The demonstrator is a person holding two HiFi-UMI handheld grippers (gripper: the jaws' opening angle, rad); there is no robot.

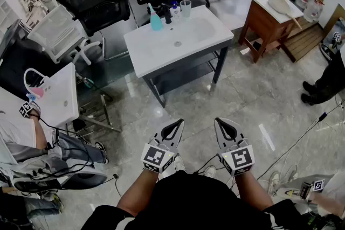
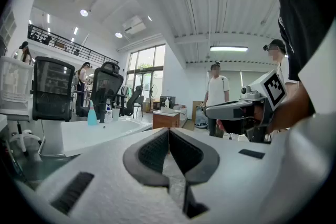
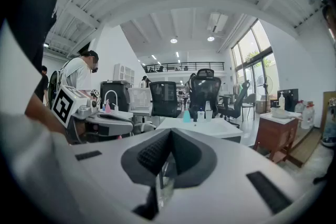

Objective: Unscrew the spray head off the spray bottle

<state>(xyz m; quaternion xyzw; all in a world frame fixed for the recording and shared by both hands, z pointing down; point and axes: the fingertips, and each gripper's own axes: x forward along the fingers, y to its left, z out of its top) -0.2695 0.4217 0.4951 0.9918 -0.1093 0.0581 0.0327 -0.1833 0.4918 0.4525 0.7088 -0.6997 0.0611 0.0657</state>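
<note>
Left gripper (image 1: 173, 129) and right gripper (image 1: 227, 129) both hang low with jaws pressed together on nothing, teal spray bottle (image 1: 156, 21) standing well off at 12 o'clock on the white sink table (image 1: 153, 54)

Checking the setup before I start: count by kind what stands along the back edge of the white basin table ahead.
Teal spray bottle: 1
Small blue-capped bottle: 1
Cup: 1
Black tap: 1
Total: 4
</note>
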